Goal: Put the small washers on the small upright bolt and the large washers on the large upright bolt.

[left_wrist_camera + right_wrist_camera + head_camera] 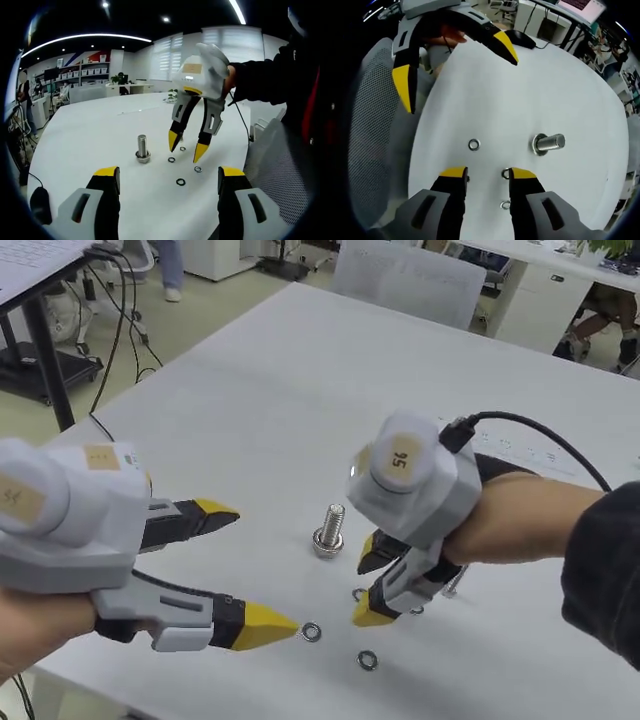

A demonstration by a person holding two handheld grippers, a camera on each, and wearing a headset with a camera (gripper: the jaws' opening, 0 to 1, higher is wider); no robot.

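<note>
Near the white table's [300, 390] front edge, the right gripper [362, 591] is hovering empty, jaws partly parted, one tip just beside a washer [506, 173]. The left gripper [258, 568] is gaping wide. The large upright bolt [330, 528] is standing just beyond, with bare tabletop stretching behind.

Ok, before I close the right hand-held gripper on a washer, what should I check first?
1. The right hand-held gripper is open and empty: ok.
2. The nearest washer is centred between its jaws: not ok, it sits off centre, beside one jaw tip.
3. Whether that washer is small or large: cannot tell.
4. The large bolt stands upright: ok.
5. The left hand-held gripper is open and empty: ok.
</note>
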